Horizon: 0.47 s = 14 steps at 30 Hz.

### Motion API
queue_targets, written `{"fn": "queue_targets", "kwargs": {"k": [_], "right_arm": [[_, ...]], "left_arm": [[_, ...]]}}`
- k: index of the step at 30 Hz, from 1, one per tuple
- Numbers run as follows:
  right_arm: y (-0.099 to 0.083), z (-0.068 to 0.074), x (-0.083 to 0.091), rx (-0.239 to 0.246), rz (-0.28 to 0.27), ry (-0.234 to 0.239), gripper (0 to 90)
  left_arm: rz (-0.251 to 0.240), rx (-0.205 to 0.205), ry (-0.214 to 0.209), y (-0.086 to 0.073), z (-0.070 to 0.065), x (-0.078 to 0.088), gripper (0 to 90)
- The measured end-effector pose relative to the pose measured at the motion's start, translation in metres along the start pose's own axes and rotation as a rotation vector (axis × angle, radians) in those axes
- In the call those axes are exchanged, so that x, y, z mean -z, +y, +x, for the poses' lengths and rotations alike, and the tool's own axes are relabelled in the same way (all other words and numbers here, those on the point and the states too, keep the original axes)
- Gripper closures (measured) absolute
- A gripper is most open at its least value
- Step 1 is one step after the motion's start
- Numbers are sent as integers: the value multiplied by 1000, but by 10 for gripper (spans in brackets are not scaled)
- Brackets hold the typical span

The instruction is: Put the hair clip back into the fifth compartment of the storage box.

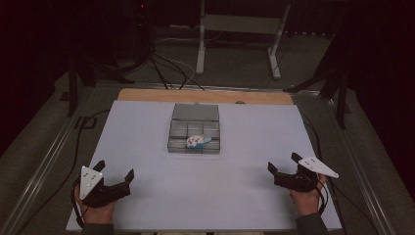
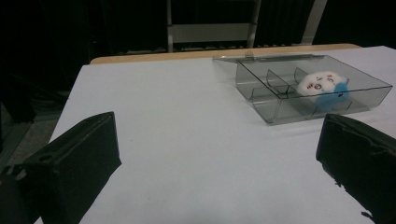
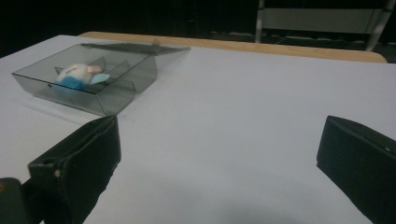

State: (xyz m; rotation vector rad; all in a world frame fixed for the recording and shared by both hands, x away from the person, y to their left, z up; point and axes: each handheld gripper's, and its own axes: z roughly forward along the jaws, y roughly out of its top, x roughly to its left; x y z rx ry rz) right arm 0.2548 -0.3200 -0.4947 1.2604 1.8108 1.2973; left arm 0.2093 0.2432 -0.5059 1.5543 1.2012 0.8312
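We hold the left gripper (image 1: pixel 116 179) at the lower left of the high view, resting low over the white table (image 1: pixel 147 142), with its jaws spread wide and nothing between them. Our right gripper (image 1: pixel 283 165) sits at the lower right of the same view, its jaws likewise wide apart and empty. Both are well apart from the box (image 1: pixel 194 128), a clear grey plastic case with small compartments that lies just above the middle of the frame, its lid (image 1: pixel 195 111) folded back flat behind it toward the wooden edge (image 1: pixel 147 95) of the table. Inside the box, in a compartment of the front row right of its middle, lies a small soft toy (image 1: pixel 197 141), white with a blue part. In the left gripper view the box (image 2: pixel 359 84) appears at the upper right, beyond the two black jaws, and the toy (image 2: pixel 322 84) shows a white face with small red marks and blue beneath. In the right gripper view the box (image 3: pixel 130 79) stands at the upper left, with the toy (image 3: pixel 77 74) in the near left part of it. Bare white table lies between the jaws in both gripper views.
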Motion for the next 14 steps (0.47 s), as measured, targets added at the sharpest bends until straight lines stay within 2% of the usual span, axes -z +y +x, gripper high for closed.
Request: {"fn": "queue_targets", "kwargs": {"k": [5,10,14], "right_arm": [[-3,-1,3,-9,-9,-13,0],[-6,-2,1,-10,19,0,0],[-7,-1,0,-13,29,-7,0]], "left_arm": [[-3,-13,-6,1,-3,-1,5],[3,-17,3,0,-5,-2,5],[20,-20,16,-1,-4,-4,5]]}}
